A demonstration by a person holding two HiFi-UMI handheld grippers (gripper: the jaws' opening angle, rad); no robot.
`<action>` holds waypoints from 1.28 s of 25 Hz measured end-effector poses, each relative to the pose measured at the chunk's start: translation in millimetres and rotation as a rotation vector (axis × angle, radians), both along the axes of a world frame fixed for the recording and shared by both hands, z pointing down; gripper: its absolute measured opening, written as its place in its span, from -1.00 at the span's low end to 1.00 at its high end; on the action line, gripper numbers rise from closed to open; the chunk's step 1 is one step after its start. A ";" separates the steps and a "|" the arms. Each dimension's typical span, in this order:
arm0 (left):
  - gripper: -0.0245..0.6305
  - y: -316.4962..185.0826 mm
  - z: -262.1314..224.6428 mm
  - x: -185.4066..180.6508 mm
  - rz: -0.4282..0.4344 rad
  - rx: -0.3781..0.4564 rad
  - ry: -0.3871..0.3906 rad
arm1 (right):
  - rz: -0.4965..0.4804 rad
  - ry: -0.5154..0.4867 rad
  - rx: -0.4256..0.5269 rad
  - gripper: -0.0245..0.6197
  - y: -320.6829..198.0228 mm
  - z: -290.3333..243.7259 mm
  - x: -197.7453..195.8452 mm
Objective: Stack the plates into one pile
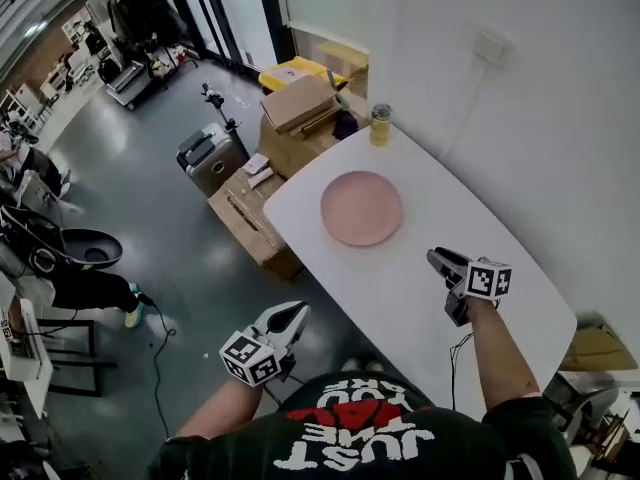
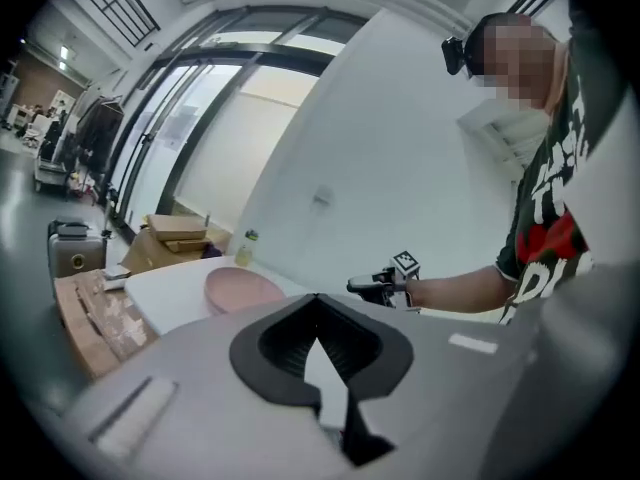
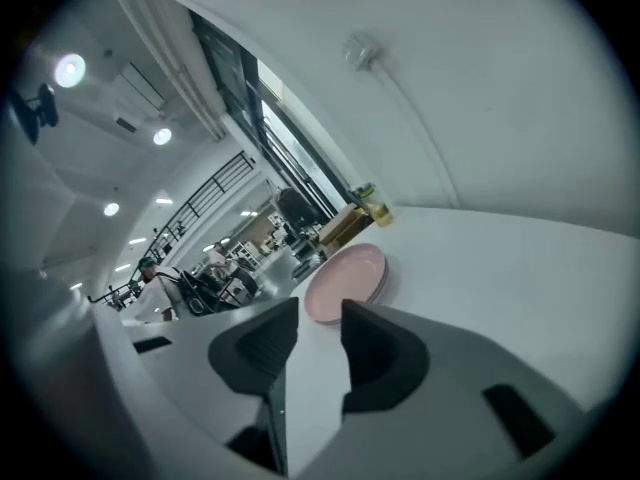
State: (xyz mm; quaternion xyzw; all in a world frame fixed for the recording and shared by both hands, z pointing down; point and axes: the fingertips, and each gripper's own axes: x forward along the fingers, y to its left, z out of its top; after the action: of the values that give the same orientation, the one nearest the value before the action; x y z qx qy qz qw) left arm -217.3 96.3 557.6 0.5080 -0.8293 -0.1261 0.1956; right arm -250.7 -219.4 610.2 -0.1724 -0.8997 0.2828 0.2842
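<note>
A pile of pink plates [image 1: 361, 208] lies on the white table [image 1: 400, 288], toward its far half. In the right gripper view the pile [image 3: 345, 280] shows stacked rims just beyond the jaws. My right gripper [image 1: 436, 260] hovers over the table on the near side of the pile, apart from it, open with nothing between its fingers [image 3: 320, 313]. My left gripper [image 1: 292, 318] is held off the table's near-left edge, above the floor, jaws shut and empty [image 2: 318, 300]. The left gripper view also shows the plates [image 2: 243, 288] and the right gripper [image 2: 372, 286].
A small jar with yellowish contents [image 1: 380, 125] stands at the table's far end. Cardboard boxes [image 1: 300, 118] and a grey suitcase [image 1: 210, 158] sit on the floor beyond the table's left side. A white wall [image 1: 540, 118] runs along the right.
</note>
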 end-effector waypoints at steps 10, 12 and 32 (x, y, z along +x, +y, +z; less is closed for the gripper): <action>-0.90 -93.2 -58.2 -38.8 0.170 -0.004 -0.111 | -0.112 -0.174 -0.149 -0.90 44.1 -22.0 127.3; -0.90 -100.5 -59.5 -58.4 0.222 0.009 -0.113 | -0.105 -0.215 -0.130 -0.90 63.1 -30.3 117.5; -0.90 -24.9 -61.5 -328.2 0.872 0.118 -0.091 | 0.701 -0.175 0.240 -0.90 197.6 -102.4 -68.9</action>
State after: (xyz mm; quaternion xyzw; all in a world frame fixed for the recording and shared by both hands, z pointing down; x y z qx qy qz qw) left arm -545.6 71.4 496.0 0.8257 -0.5366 -0.0564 0.1646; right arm -319.6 -21.8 507.8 0.1570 -0.9517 0.2395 0.1105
